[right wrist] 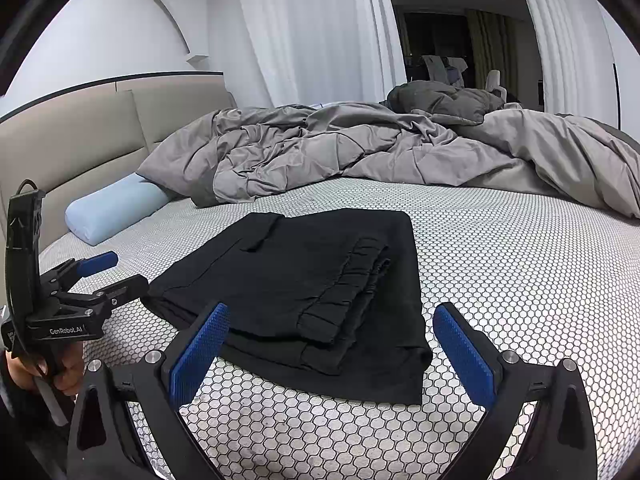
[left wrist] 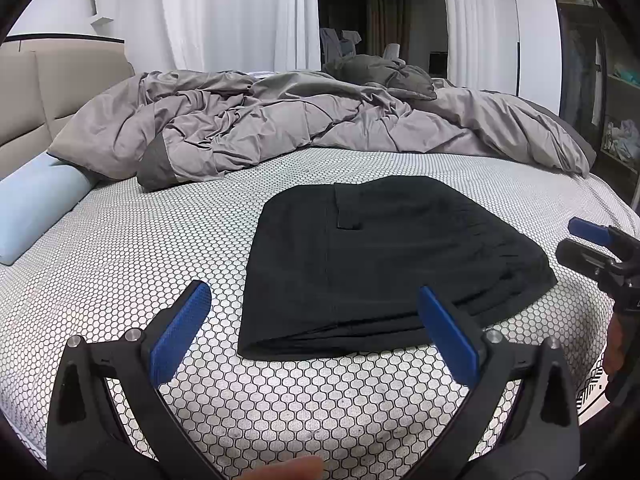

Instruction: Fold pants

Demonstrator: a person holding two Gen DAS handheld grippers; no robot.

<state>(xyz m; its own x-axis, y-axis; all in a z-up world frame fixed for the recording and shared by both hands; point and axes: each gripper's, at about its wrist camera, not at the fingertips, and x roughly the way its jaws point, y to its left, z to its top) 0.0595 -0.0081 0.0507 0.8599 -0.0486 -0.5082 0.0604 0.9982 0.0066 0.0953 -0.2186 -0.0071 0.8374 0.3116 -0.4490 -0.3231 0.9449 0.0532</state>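
The black pants lie folded into a compact stack on the honeycomb-patterned bed sheet; in the right wrist view the pants show their gathered waistband on top. My left gripper is open and empty, held just in front of the stack's near-left edge. It also shows in the right wrist view, open, beside the stack's left edge. My right gripper is open and empty, just short of the stack's near edge. It shows at the right edge of the left wrist view.
A crumpled grey duvet covers the far half of the bed. A light blue pillow lies at the left by the beige headboard. White curtains hang behind. Shelves stand at the far right.
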